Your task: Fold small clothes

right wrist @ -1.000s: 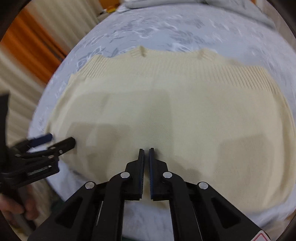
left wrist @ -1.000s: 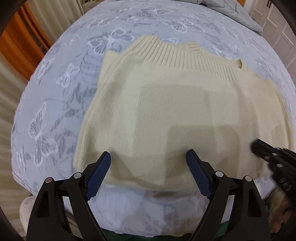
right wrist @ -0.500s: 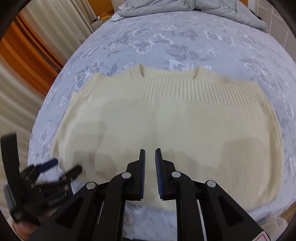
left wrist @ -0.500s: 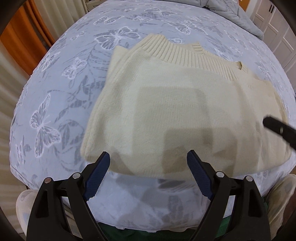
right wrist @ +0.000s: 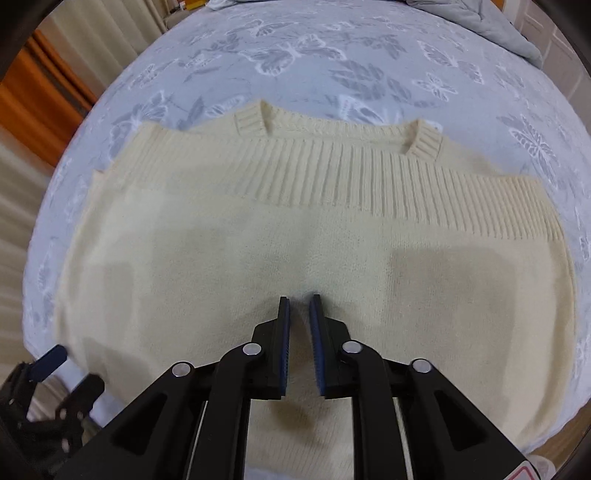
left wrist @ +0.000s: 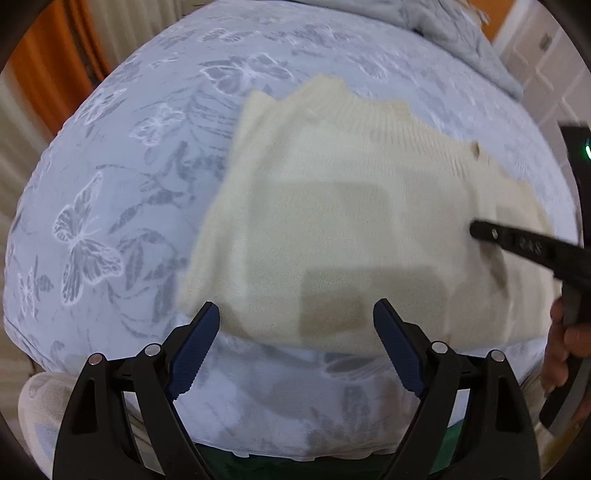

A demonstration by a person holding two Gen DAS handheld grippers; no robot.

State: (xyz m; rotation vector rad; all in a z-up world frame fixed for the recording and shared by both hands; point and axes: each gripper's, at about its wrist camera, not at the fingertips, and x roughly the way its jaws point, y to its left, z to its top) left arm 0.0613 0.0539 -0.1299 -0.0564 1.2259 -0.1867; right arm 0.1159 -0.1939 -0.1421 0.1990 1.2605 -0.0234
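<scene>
On the bed (right wrist: 369,55), the sweater (right wrist: 295,240) lies folded. Left gripper (left wrist: 295,332) gapes wide; right gripper (right wrist: 300,306), nearly together, holds nothing. Careless snagging might undo the fold.

cream knitted sweater (right wrist: 295,229) lies flat across near half of pale blue butterfly-print bedspread (right wrist: 332,55). bare bedspread open beyond its ribbed edge and on left side (left wrist: 110,184). crumpled grey quilt (right wrist: 476,18) blocks far right corner. right gripper (right wrist: 300,299), jaws slightly parted, hangs over sweater middle. left gripper (left wrist: 295,314), jaws wide, sits at sweater's near left edge. narrow bedspread strip below near edge, blurred, probably passable.
</scene>
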